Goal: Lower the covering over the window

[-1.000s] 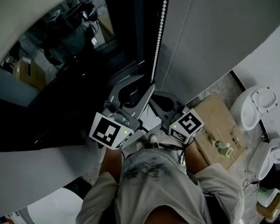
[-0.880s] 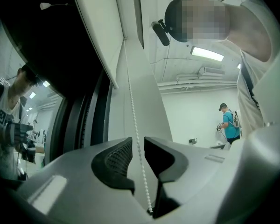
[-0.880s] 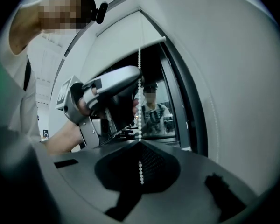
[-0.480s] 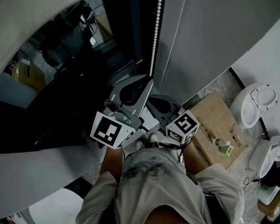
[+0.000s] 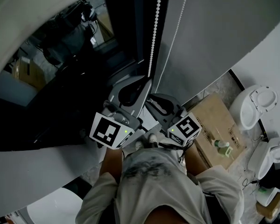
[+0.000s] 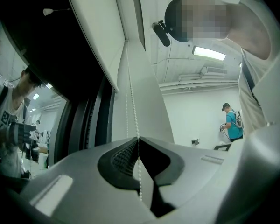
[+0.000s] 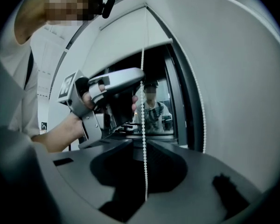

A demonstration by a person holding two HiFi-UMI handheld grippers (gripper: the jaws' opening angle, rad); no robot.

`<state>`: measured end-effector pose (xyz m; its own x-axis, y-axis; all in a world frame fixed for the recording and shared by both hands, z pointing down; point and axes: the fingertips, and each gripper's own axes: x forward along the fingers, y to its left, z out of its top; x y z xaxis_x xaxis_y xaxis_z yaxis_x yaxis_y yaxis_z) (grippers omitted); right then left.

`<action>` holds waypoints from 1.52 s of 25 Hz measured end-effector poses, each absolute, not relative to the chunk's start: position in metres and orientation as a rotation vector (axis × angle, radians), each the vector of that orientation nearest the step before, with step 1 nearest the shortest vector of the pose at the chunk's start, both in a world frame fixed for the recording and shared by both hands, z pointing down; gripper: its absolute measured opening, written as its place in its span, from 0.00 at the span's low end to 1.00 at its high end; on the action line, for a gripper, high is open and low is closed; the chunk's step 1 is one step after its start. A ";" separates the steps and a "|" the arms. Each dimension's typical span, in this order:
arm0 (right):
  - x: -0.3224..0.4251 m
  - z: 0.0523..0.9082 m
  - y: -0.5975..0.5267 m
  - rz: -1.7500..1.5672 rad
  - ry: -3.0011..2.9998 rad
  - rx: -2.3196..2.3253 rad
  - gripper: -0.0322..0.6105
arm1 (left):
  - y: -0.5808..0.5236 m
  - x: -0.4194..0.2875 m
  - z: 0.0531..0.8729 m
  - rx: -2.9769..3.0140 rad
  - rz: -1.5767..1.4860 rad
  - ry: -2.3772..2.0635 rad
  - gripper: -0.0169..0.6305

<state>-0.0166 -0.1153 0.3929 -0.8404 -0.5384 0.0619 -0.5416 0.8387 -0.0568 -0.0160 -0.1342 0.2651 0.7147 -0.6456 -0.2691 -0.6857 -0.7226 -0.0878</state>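
A white bead chain (image 5: 153,36) hangs in front of the dark window (image 5: 60,59), beside the grey roller blind (image 5: 214,27). My left gripper (image 5: 148,80) is the upper one; its jaws have just been closing and are now shut on the chain (image 6: 139,146), which runs up from the pinch. Just below it, my right gripper (image 5: 150,101) has just been opening. The chain (image 7: 143,157) hangs loose in the gap between its parted jaws, touching neither pad. The right gripper view also shows the left gripper (image 7: 116,80) clamped on the chain. A second strand (image 5: 178,31) hangs to the right.
A cardboard box (image 5: 219,122) with a bottle (image 5: 221,146) on it stands on the floor at the right, next to white fixtures (image 5: 256,106). A person in blue (image 6: 231,122) stands far off. The window frame (image 5: 140,27) is close ahead.
The left gripper's jaws have closed onto the bead chain. The right gripper's jaws have come apart and released the chain. Both hands stay almost where they were.
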 end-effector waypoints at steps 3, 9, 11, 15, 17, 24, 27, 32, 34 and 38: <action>-0.010 0.371 -0.115 0.063 -3.009 0.898 0.21 | -0.131 -0.018 0.265 -2.735 0.321 1.078 0.05; 0.000 0.327 -0.112 -0.041 -3.073 0.931 0.22 | -0.130 -0.020 0.289 -2.779 0.276 1.105 0.05; 0.001 0.318 -0.112 -0.070 -3.086 0.935 0.22 | -0.131 -0.020 0.294 -2.780 0.251 1.112 0.05; 0.000 0.304 -0.110 -0.112 -3.112 0.942 0.22 | -0.130 -0.018 0.323 -2.841 0.176 1.139 0.05; -0.001 0.299 -0.110 -0.131 -3.118 0.940 0.22 | -0.130 -0.018 0.332 -2.857 0.191 1.138 0.05; -0.007 0.284 -0.116 -0.180 -3.134 0.944 0.22 | -0.130 -0.020 0.337 -2.856 0.178 1.141 0.05; -0.008 0.277 -0.118 -0.202 -3.139 0.955 0.22 | -0.129 -0.017 0.355 -2.881 0.119 1.137 0.05; -0.009 0.273 -0.124 -0.224 -3.133 0.962 0.22 | -0.127 -0.016 0.376 -2.916 0.090 1.152 0.05; -0.011 0.270 -0.126 -0.232 -3.136 0.966 0.22 | -0.128 -0.015 0.386 -2.922 0.048 1.158 0.05; -0.012 0.266 -0.130 -0.241 -3.140 0.971 0.23 | -0.126 -0.013 0.410 -2.970 -0.001 1.173 0.05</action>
<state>-0.0121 -0.1301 0.2657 -0.8158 -0.5467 -0.1889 -0.5691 0.8169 0.0937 -0.0131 -0.1258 0.4104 0.7301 -0.6830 0.0196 -0.6831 -0.7288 0.0480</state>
